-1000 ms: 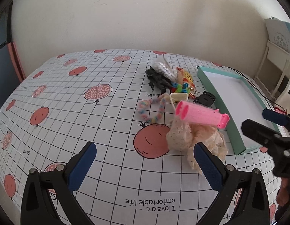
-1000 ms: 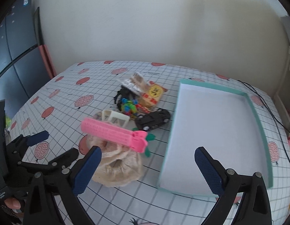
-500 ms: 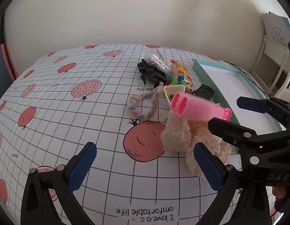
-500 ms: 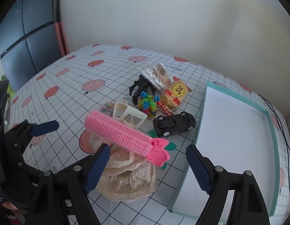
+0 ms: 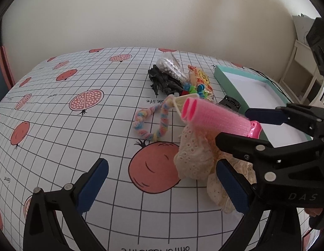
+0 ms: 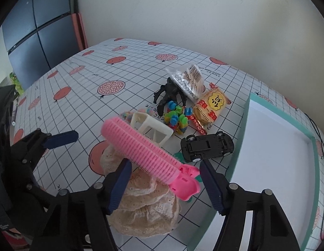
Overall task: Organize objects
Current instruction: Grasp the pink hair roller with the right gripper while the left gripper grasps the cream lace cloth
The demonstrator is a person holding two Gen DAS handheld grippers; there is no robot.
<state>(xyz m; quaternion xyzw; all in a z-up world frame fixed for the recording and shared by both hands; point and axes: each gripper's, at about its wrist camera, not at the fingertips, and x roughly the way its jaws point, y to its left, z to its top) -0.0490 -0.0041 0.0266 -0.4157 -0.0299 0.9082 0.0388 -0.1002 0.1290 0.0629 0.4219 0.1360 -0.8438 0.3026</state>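
Note:
A pink hair-roller clip (image 6: 145, 152) lies slanted on top of a cream lace fabric bundle (image 6: 145, 213), on the pomegranate-print tablecloth. My right gripper (image 6: 166, 186) is open and straddles the clip's handle end, one finger on each side; whether either finger touches it is unclear. In the left wrist view the clip (image 5: 216, 117) and the lace (image 5: 195, 159) sit just ahead and to the right of my open left gripper (image 5: 162, 186), which holds nothing. The right gripper (image 5: 252, 128) reaches in there from the right.
A teal box (image 6: 243, 129) with a white inside lies to the right. Beside it are a black toy car (image 6: 208, 146), a snack packet (image 6: 212, 104), coloured beads (image 6: 176, 117), a cream frame (image 6: 153, 125), a bead bag (image 6: 187, 79), a black figure (image 6: 168, 94) and a pastel hair tie (image 5: 149, 121).
My right gripper swung left from over the teal box and came down around the pink clip, and its jaws narrowed. The left gripper drifted slightly closer to the pile.

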